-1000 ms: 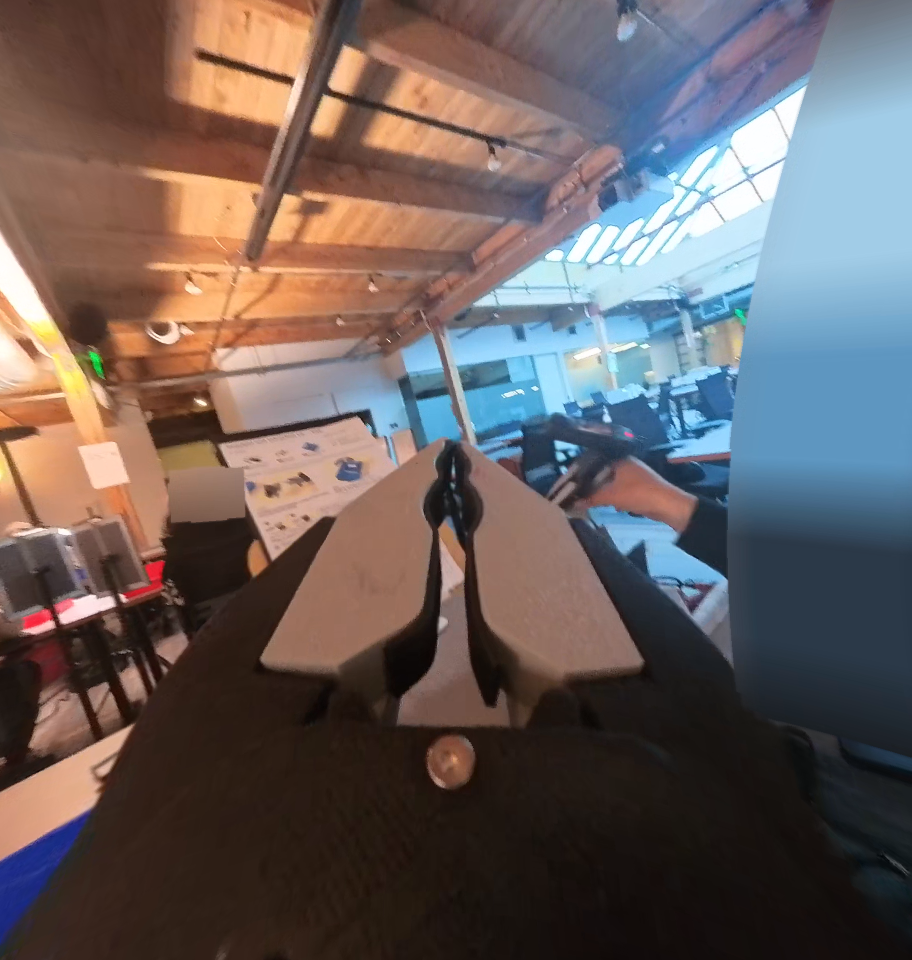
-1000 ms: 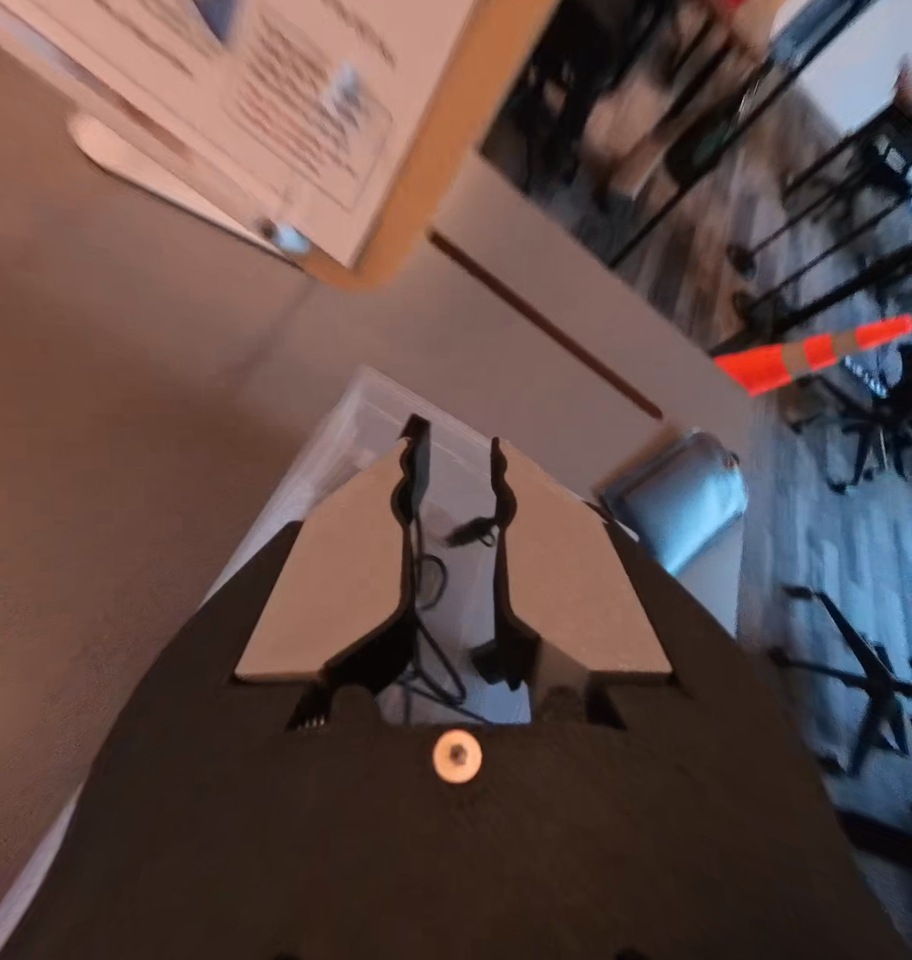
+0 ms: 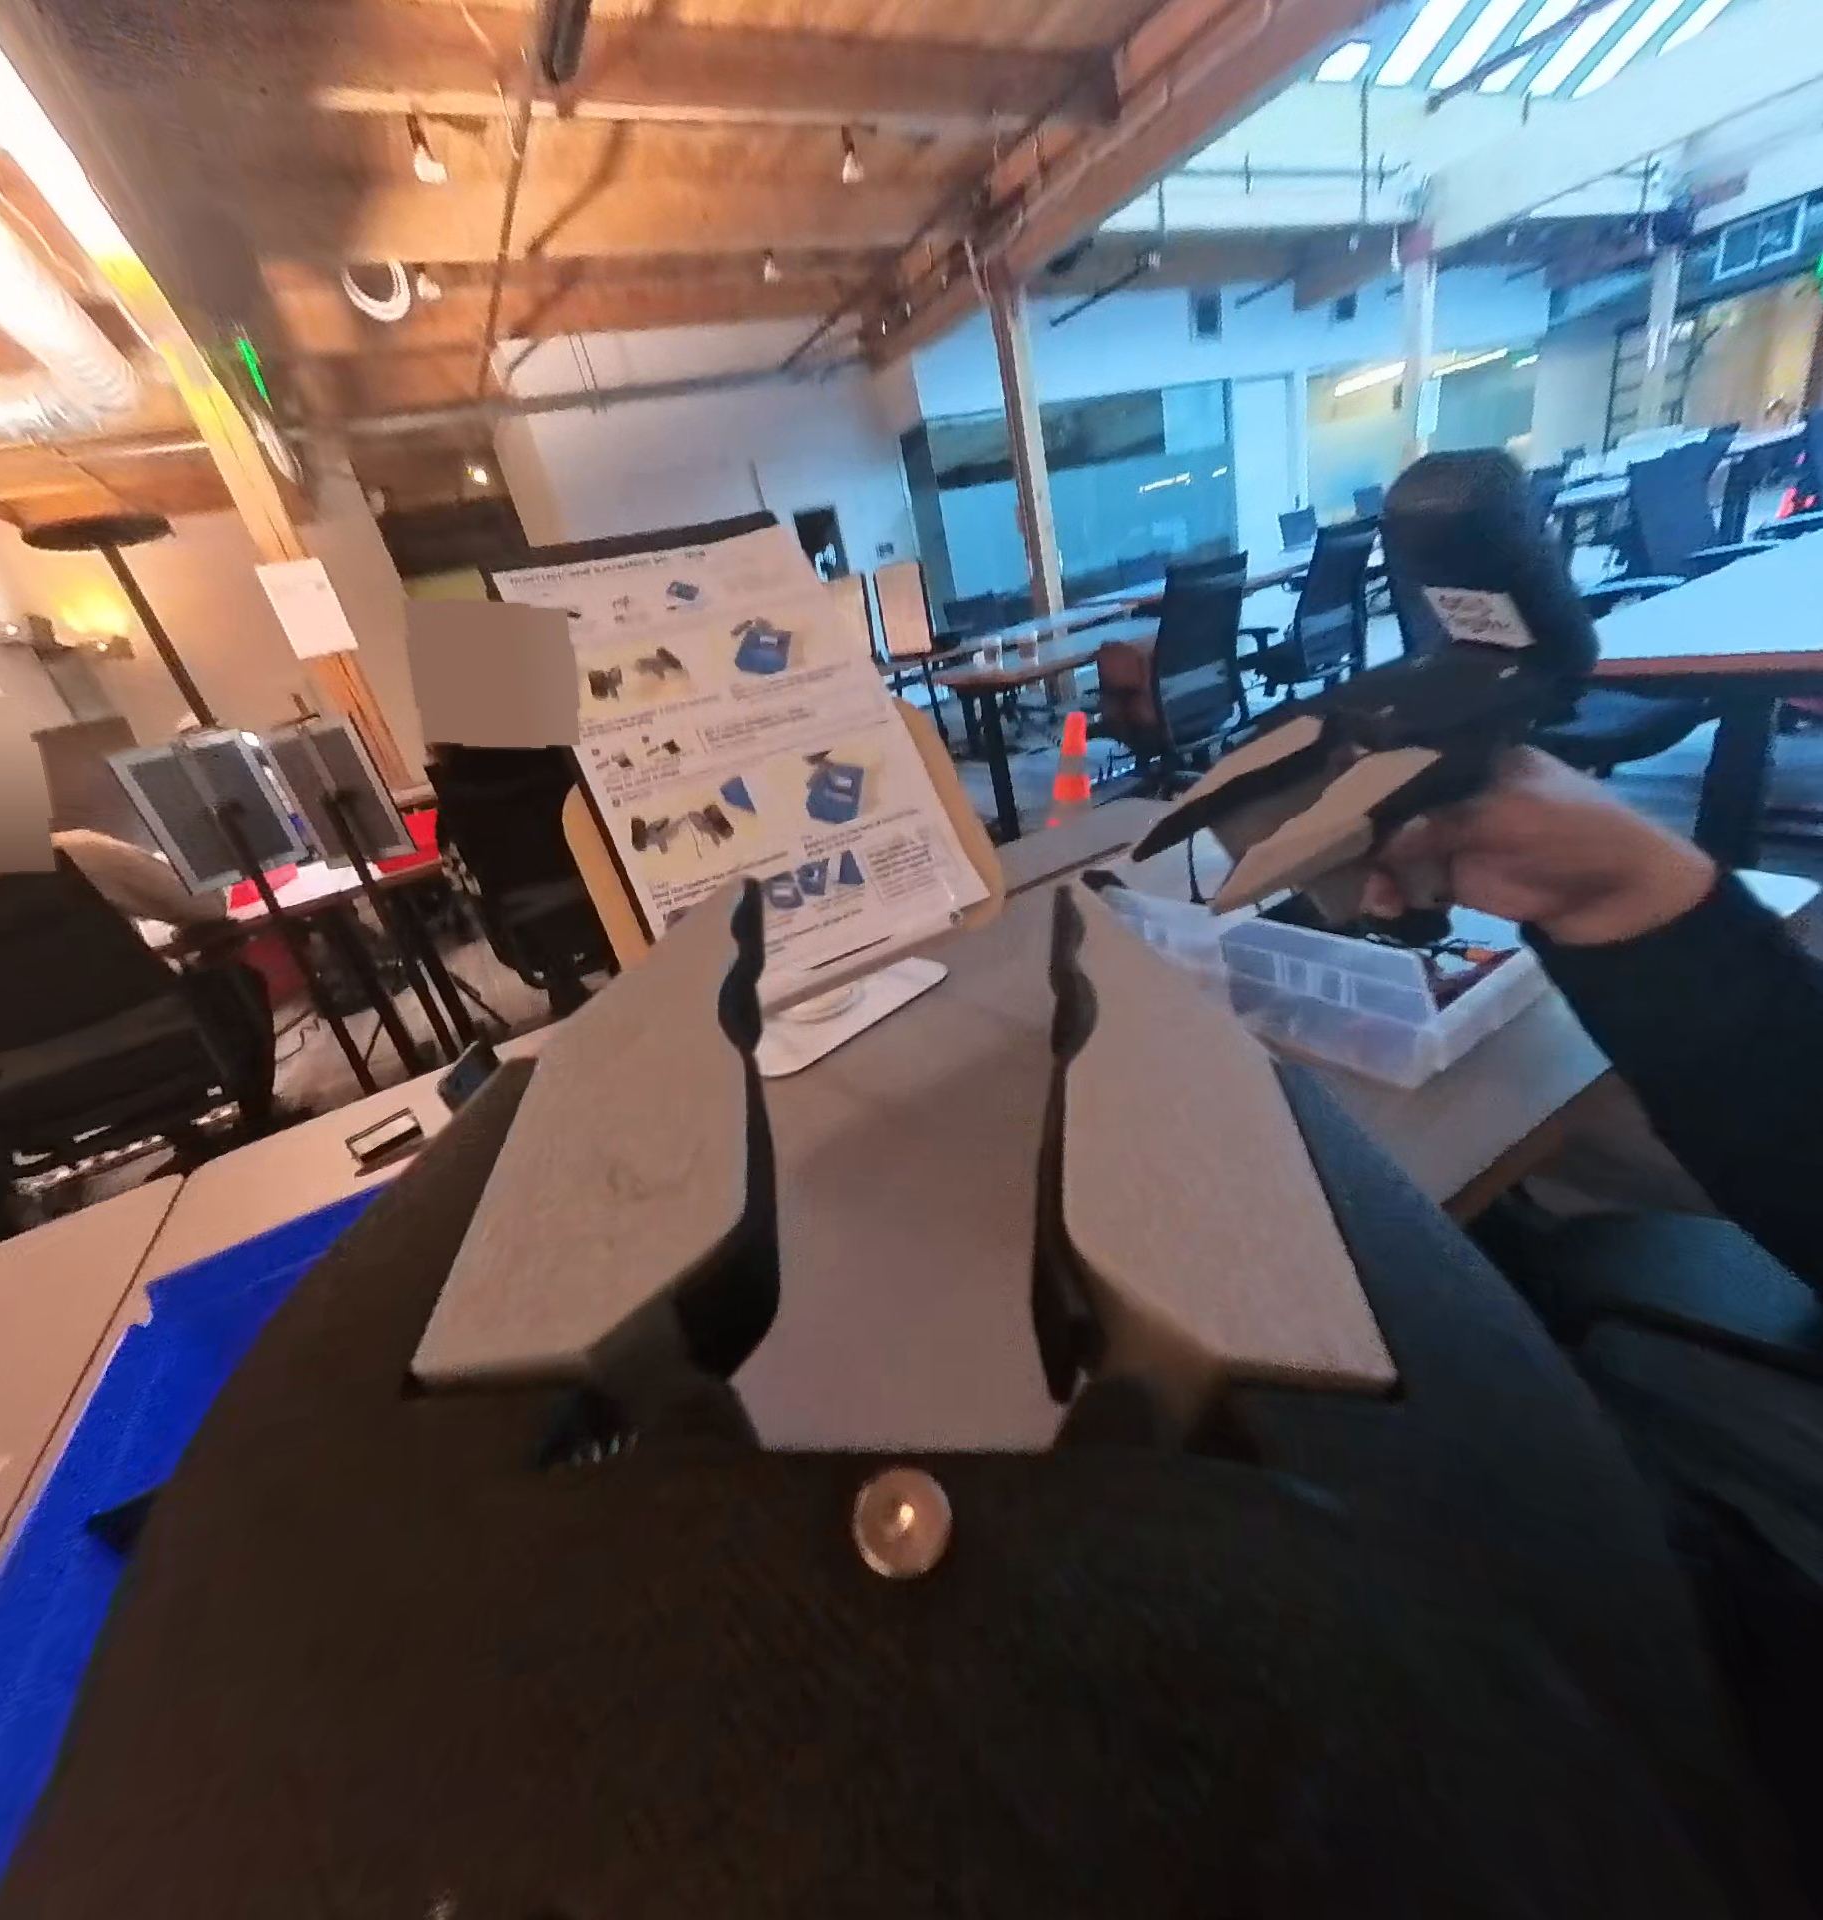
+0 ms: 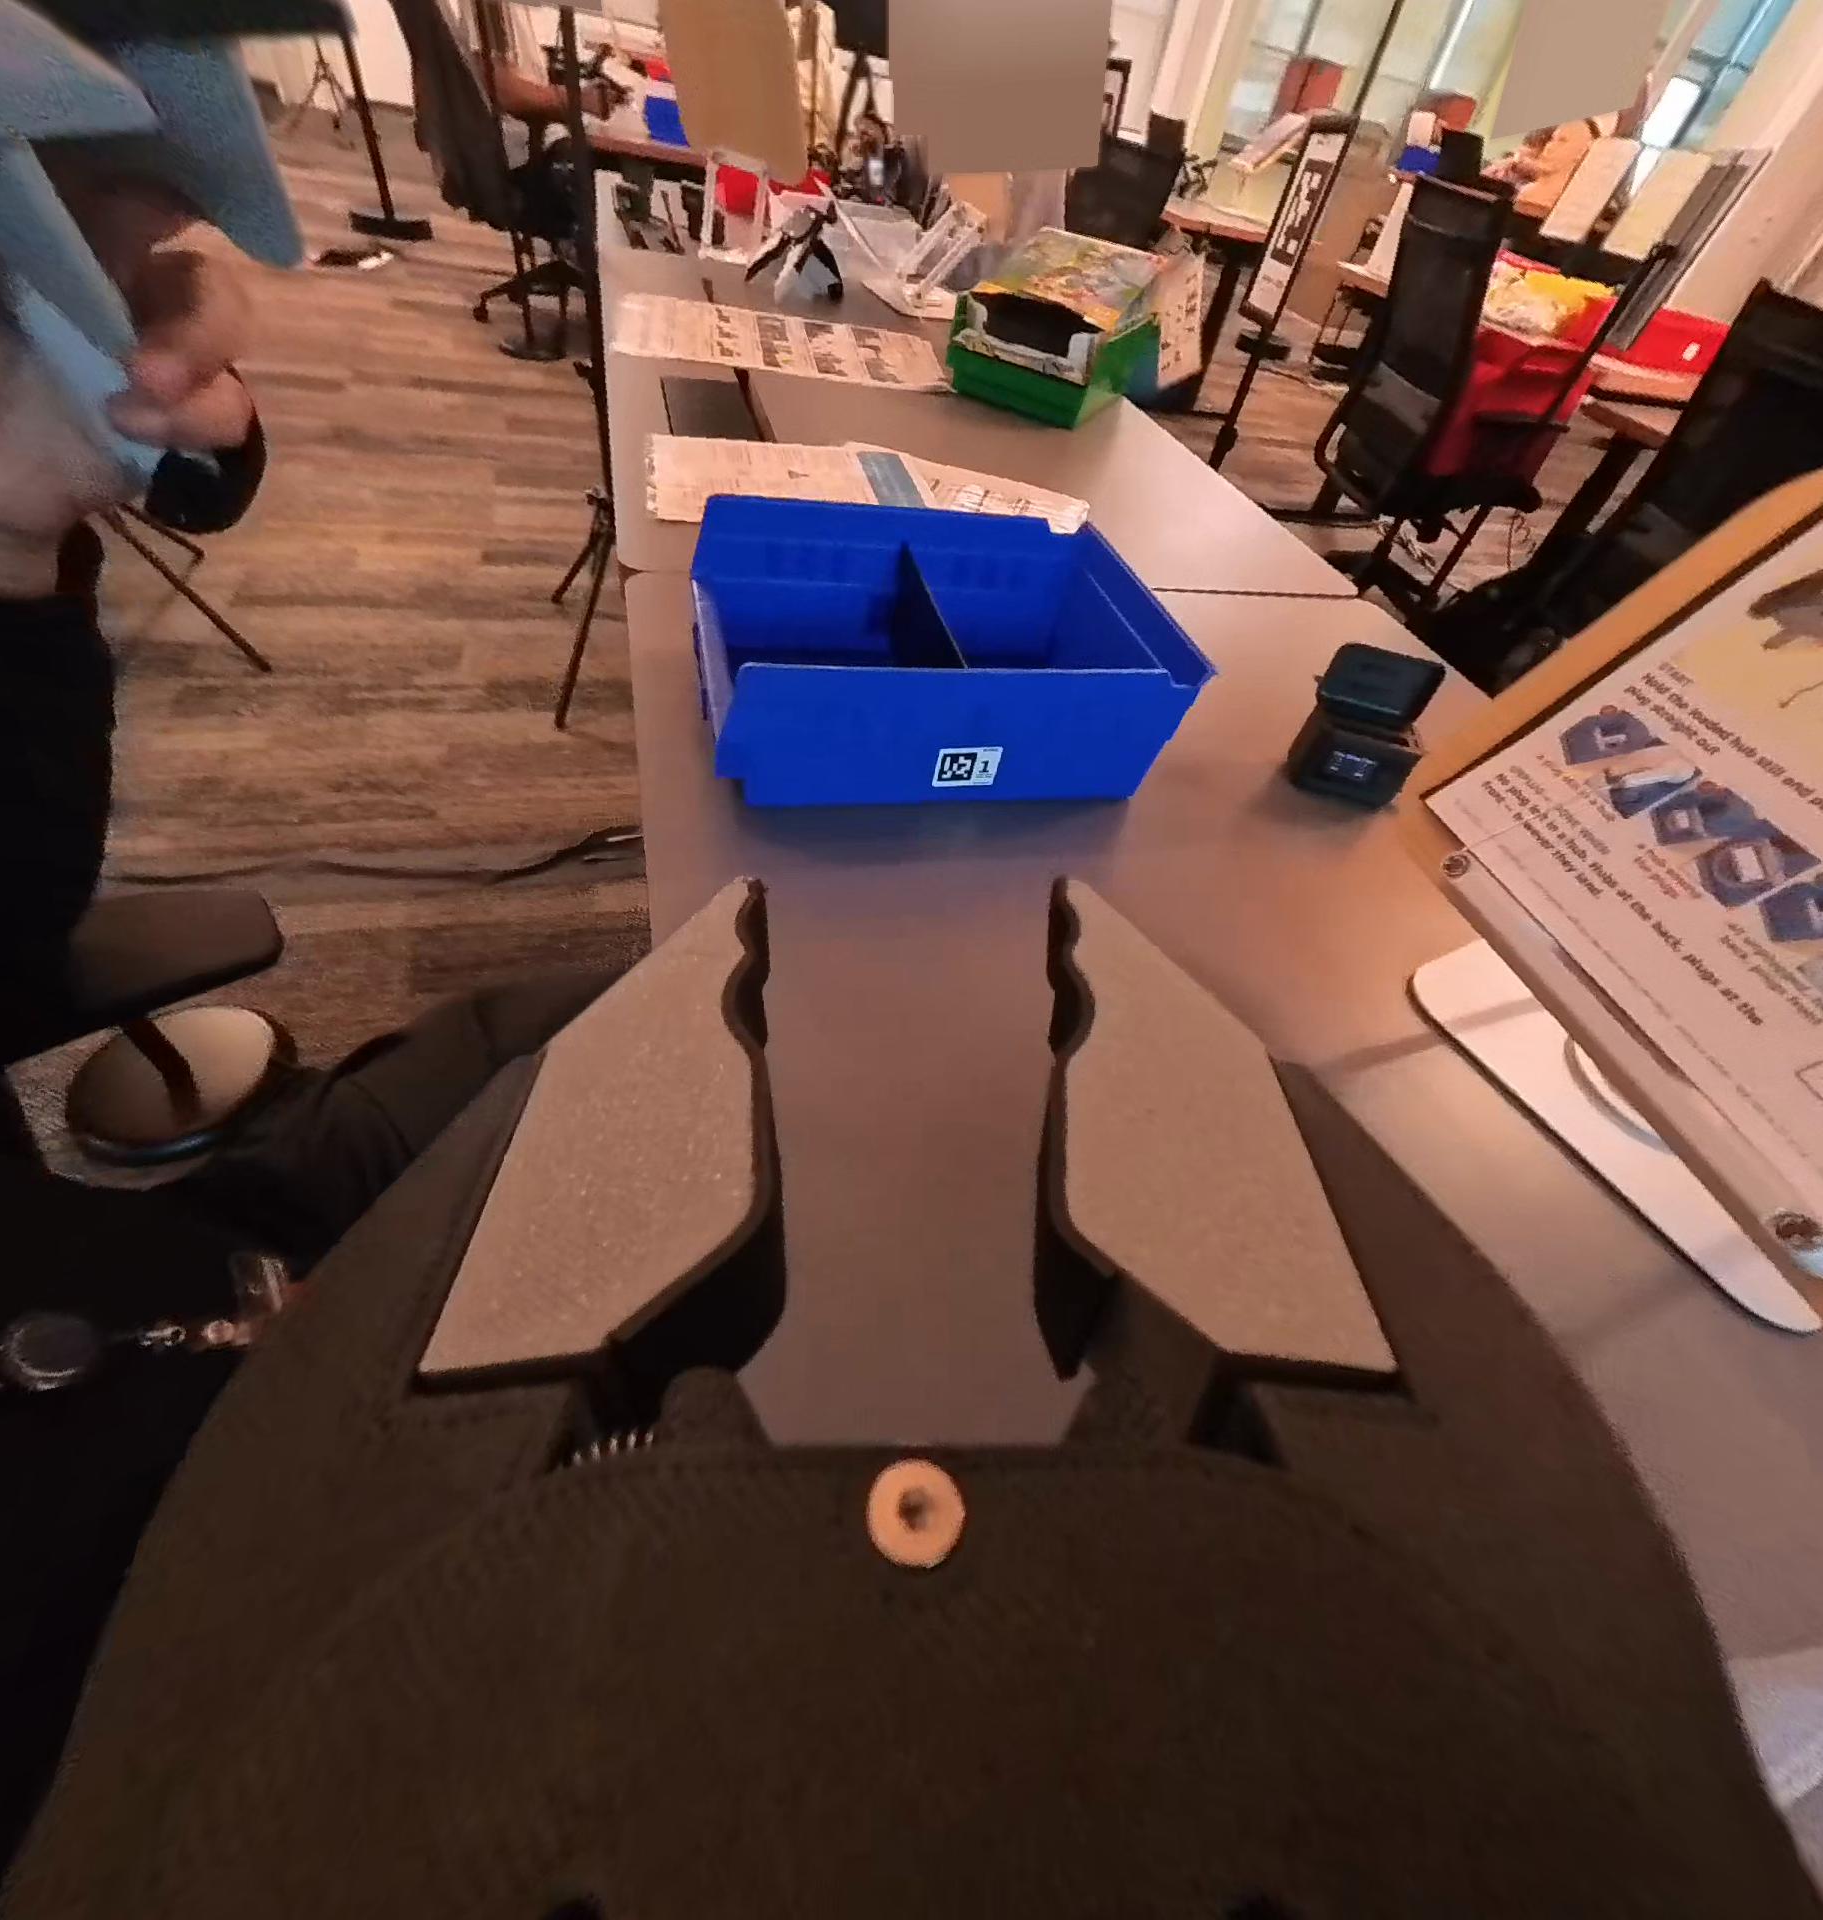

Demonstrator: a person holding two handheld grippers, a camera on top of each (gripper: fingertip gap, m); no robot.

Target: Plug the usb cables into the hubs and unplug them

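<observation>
USB cables and hubs nowhere seen; blue bin (image 4: 938, 717) empty; left gripper (image 3: 902, 935) and right gripper (image 4: 902, 925) wide, empty. Probably before fetching from clear box (image 3: 1333, 977).

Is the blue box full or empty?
Empty, as far as visible: the blue box shows bare blue floor on both sides of its dark divider; the near corners are hidden.
</observation>
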